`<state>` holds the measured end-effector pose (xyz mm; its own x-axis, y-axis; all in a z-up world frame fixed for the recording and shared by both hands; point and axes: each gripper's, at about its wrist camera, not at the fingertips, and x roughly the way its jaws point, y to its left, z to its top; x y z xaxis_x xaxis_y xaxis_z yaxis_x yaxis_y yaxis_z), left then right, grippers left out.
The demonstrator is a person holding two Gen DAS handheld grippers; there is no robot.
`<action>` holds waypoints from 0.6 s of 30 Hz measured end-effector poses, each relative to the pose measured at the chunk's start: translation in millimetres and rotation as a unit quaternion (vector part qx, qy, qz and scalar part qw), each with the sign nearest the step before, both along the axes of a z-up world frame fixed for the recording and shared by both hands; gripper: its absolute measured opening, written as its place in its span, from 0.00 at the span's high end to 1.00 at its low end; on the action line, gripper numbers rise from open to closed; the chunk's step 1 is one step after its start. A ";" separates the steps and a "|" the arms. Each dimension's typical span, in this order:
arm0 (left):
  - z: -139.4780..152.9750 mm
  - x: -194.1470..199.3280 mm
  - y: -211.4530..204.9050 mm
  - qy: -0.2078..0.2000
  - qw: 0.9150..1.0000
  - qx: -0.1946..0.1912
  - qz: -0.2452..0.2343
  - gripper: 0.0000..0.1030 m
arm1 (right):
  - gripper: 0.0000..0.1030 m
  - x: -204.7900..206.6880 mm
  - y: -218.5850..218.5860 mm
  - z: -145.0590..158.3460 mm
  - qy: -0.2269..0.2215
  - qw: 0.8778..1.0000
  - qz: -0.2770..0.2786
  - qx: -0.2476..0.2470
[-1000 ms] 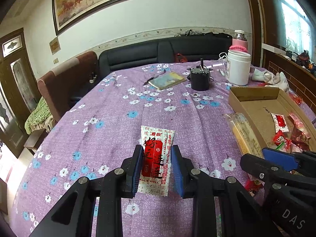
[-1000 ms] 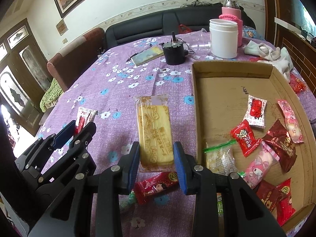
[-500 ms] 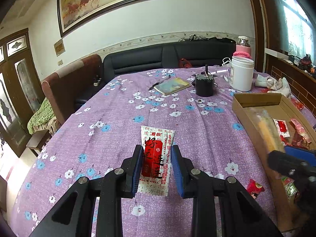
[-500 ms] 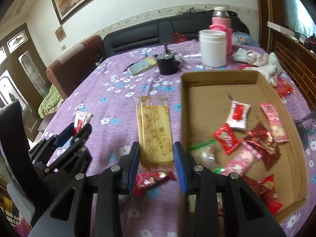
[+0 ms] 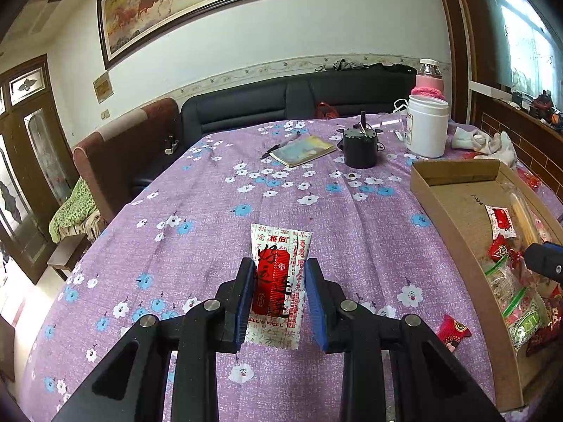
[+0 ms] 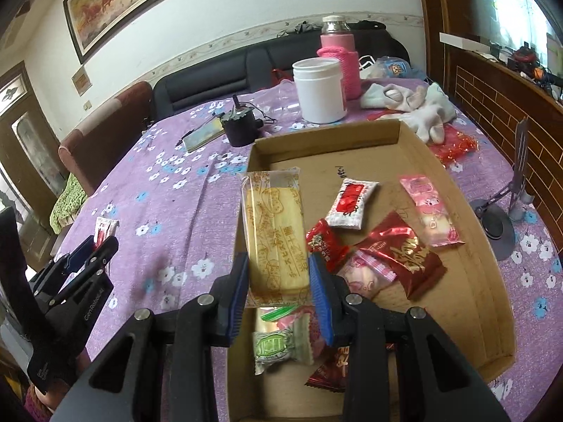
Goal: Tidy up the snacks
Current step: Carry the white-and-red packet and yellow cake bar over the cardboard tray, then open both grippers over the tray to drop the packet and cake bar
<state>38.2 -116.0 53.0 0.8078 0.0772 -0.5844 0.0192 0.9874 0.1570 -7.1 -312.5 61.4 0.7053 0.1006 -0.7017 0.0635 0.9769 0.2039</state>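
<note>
My left gripper (image 5: pixel 279 299) is shut on a white and red sachet (image 5: pixel 279 277), held above the purple flowered tablecloth (image 5: pixel 211 218). My right gripper (image 6: pixel 278 290) is shut on a long yellow biscuit pack (image 6: pixel 276 232), held over the left part of the cardboard box (image 6: pixel 489 281). Inside the box lie several wrapped snacks: a white and red packet (image 6: pixel 352 202), a dark red wrapper (image 6: pixel 401 253), a pink one (image 6: pixel 431 211) and a green candy (image 6: pixel 281 343). The box (image 5: pixel 443 204) also shows at the right of the left wrist view. In the right wrist view the left gripper (image 6: pixel 86 256) sits at the far left.
A small red snack (image 5: pixel 452 330) lies on the cloth beside the box. Behind stand a black pot (image 6: pixel 239 125), a white jar (image 6: pixel 320 89), a pink flask (image 6: pixel 339 59), a notebook (image 5: pixel 302 149) and white cloths (image 6: pixel 415 105). A metal stand (image 6: pixel 506 211) is right of the box. Sofas (image 5: pixel 281 105) border the table.
My right gripper has carried the biscuit pack rightward from above the cloth to over the box. The left gripper and its sachet have stayed put.
</note>
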 end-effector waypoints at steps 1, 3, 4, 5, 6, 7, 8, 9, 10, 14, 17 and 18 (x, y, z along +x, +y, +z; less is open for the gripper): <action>-0.1 -0.1 0.0 0.000 1.000 0.000 0.000 0.70 | 0.68 0.4 -0.3 -0.9 0.001 1.000 0.000 0.001; -0.2 -0.2 0.0 0.000 1.000 0.000 0.000 0.70 | 0.68 1.1 0.2 -1.6 0.002 1.000 0.001 0.000; -0.2 -0.2 -0.1 0.000 1.000 0.001 0.000 0.70 | 0.68 1.1 0.5 -1.6 0.002 1.000 0.002 0.000; -0.3 -0.3 -0.2 0.000 1.000 0.001 0.000 0.70 | 0.68 1.0 0.1 -1.2 0.002 1.000 0.003 0.000; -0.4 -0.5 -0.3 0.000 1.000 0.002 0.000 0.70 | 0.68 0.3 -0.9 -0.4 0.000 1.000 0.002 0.002; -0.4 -0.3 -0.2 0.000 1.000 0.003 0.001 0.70 | 0.68 -0.8 -2.5 0.9 -0.002 1.000 0.000 0.004; -0.5 -0.6 -0.2 -0.001 1.000 0.003 0.001 0.70 | 0.68 -2.3 -5.6 2.8 -0.005 1.000 -0.003 0.006; -0.7 -0.9 -0.4 -0.002 1.000 0.004 0.002 0.70 | 0.68 -3.5 -9.6 4.6 -0.008 1.000 -0.008 0.008; -1.1 -1.1 -0.9 -0.003 1.000 0.007 0.004 0.70 | 0.68 -5.4 -13.2 6.1 -0.010 1.000 -0.012 0.011; -0.7 -0.9 -0.6 -0.002 1.000 0.005 0.004 0.70 | 0.68 -13.6 -34.8 10.2 -0.019 0.999 -0.038 0.015; 3.0 -3.1 -1.9 0.000 1.000 -0.004 -0.002 0.70 | 0.68 -17.6 -54.2 7.8 -0.016 0.998 -0.063 0.007; 5.1 -5.0 -3.7 -0.001 1.000 -0.004 -0.005 0.70 | 0.68 -18.1 -59.1 6.5 -0.015 0.997 -0.070 0.001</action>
<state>33.2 -119.7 58.0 0.8103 0.0634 -0.5826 0.0293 0.9885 0.1484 -25.2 -371.6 67.9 0.7338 -0.0003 -0.6794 0.1938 0.9585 0.2089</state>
